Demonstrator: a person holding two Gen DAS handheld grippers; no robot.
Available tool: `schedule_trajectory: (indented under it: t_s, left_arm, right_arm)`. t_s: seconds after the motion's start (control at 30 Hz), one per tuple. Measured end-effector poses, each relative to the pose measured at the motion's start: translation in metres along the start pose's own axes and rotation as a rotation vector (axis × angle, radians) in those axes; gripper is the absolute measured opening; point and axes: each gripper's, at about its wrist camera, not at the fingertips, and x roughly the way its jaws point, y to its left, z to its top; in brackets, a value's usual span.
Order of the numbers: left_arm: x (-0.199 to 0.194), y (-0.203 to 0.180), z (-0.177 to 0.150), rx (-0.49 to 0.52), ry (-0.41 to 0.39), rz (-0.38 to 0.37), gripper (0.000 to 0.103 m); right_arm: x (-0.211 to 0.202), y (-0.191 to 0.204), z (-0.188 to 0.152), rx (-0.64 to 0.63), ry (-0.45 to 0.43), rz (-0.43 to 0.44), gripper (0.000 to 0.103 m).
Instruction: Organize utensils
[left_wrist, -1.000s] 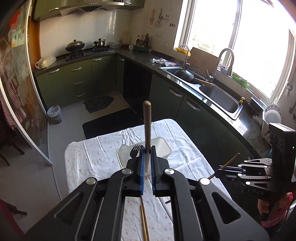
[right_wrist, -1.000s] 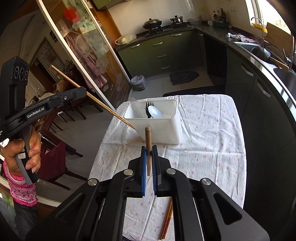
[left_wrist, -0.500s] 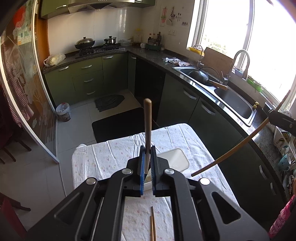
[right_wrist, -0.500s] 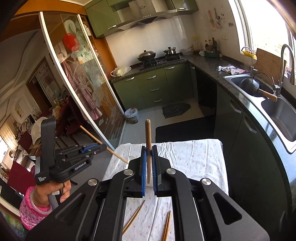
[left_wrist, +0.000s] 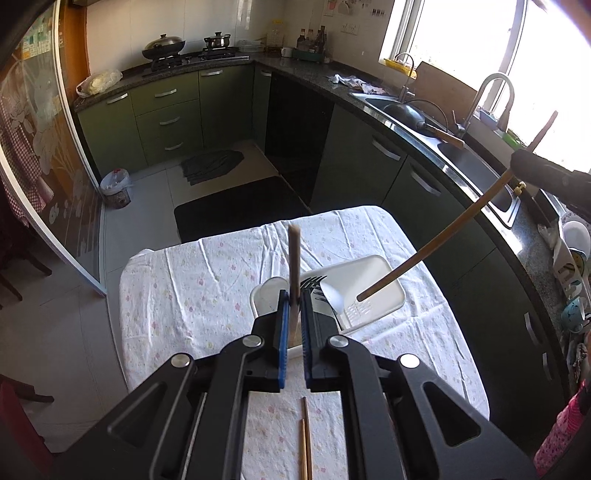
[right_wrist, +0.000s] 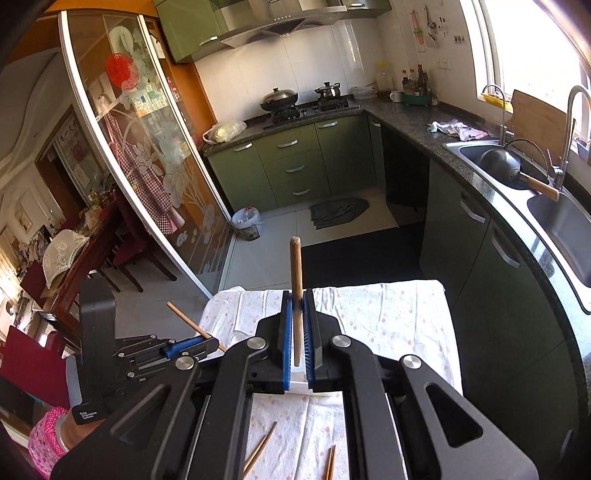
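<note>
My left gripper (left_wrist: 293, 295) is shut on a wooden chopstick (left_wrist: 294, 258) that sticks up between its blue pads, above the near end of a white utensil box (left_wrist: 373, 291). The box holds a black fork (left_wrist: 312, 283) and a white spoon (left_wrist: 332, 295). My right gripper (right_wrist: 295, 297) is shut on another wooden chopstick (right_wrist: 296, 266). In the left wrist view that chopstick (left_wrist: 436, 243) slants down, its tip over the box. The left gripper also shows in the right wrist view (right_wrist: 192, 345).
The table has a white floral cloth (left_wrist: 207, 295). Loose chopsticks lie on it near me (left_wrist: 306, 439) (right_wrist: 260, 448) (right_wrist: 330, 461). Green cabinets, a sink (left_wrist: 476, 166) and a stove (left_wrist: 192, 55) ring the room. A glass sliding door (right_wrist: 147, 147) stands at the left.
Both grippers tilted down and came nearer the box. The right gripper's chopstick tip swung in over the box. Both stay shut on their chopsticks.
</note>
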Motion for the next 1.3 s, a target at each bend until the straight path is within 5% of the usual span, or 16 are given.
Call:
schedule_trajectory:
  t_s: [0.17,0.47,0.63,0.87,1.07,1.3]
  left_arm:
    - [-0.013,-0.003,-0.009,0.013,-0.028,-0.004,0.047]
    - [-0.031,-0.010,-0.031,0.031,-0.020,-0.034,0.057]
    - [-0.029,-0.016,-0.048,0.043,0.027,-0.061,0.058]
    - [0.012,-0.036,-0.103,0.108,0.236,-0.078,0.057]
    - [0.074,-0.028,-0.157,0.125,0.444,-0.013,0.017]
    - [0.108,-0.014,-0.178,0.084,0.553,0.006,0.017]
  right_arm:
    - [0.036,-0.005,-0.010,-0.017,0.050,-0.025,0.007]
    - [0.087,-0.002,-0.041,-0.054,0.138,-0.034,0.007]
    - [0.085,0.001,-0.047,-0.062,0.135,-0.022,0.021]
    - [0.031,-0.005,-0.061,-0.062,0.073,0.040,0.021]
    - [0.002,-0.010,-0.105,-0.104,0.129,0.087,0.027]
    - [-0.001,-0.027,-0.161,-0.115,0.229,0.106,0.027]
